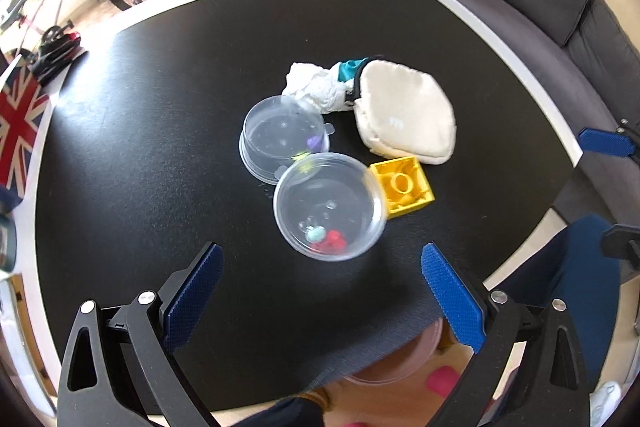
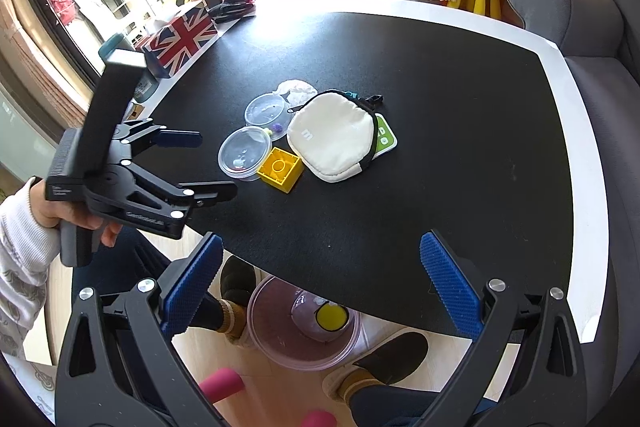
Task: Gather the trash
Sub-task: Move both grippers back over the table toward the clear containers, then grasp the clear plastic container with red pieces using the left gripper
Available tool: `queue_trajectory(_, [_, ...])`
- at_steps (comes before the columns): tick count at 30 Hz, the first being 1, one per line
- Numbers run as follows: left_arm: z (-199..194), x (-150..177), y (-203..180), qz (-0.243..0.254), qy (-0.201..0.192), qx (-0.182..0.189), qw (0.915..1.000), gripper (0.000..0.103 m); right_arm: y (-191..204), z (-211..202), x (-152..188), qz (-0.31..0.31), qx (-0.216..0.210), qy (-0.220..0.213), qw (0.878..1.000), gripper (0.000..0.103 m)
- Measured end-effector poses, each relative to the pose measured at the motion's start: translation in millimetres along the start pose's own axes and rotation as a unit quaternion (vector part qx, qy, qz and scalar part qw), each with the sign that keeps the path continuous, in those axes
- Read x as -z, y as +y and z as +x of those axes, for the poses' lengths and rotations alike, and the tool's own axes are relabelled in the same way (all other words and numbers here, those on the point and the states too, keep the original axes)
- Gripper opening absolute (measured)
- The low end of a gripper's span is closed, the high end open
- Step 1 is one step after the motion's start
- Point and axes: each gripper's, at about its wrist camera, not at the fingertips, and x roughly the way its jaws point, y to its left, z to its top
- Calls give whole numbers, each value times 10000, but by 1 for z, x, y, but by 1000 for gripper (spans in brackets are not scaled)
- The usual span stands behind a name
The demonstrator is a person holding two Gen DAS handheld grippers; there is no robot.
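A crumpled white tissue (image 1: pixel 314 87) lies near the middle of the black desk (image 1: pixel 160 107), in the upper centre of the left wrist view. It is an irregular wad with no clear point; its long axis runs from upper left to lower right in that frame, its lower right end touching the mouth of a cream zip pouch (image 1: pixel 404 111). A bit of teal material (image 1: pixel 351 67) shows at the pouch opening, just beside the tissue.

Just below the tissue stands a clear round plastic container (image 1: pixel 282 139), and overlapping its lower edge is a second clear container (image 1: pixel 329 207) holding small red and pale bits. A yellow toy brick (image 1: pixel 402 187) sits against the right side of that second container, hollow side up, just below the pouch. In the right wrist view a green-edged card (image 2: pixel 386 137) pokes out from under the pouch's right side.

The left gripper (image 1: pixel 322 263) hovers over the near part of the desk, jaws spread wide and empty, the containers just ahead of them. The right gripper (image 2: pixel 320 255) hangs at the near desk edge, jaws likewise apart with nothing between. Below them on the floor stands a pinkish translucent bin (image 2: pixel 304 323) with a yellow object inside.
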Motion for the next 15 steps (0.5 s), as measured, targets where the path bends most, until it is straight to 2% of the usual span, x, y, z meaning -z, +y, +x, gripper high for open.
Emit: queue_trajectory(15, [20, -9, 4, 211, -102, 35, 9997, 93, -8, 14, -6, 80, 11, 122, 9999, 97])
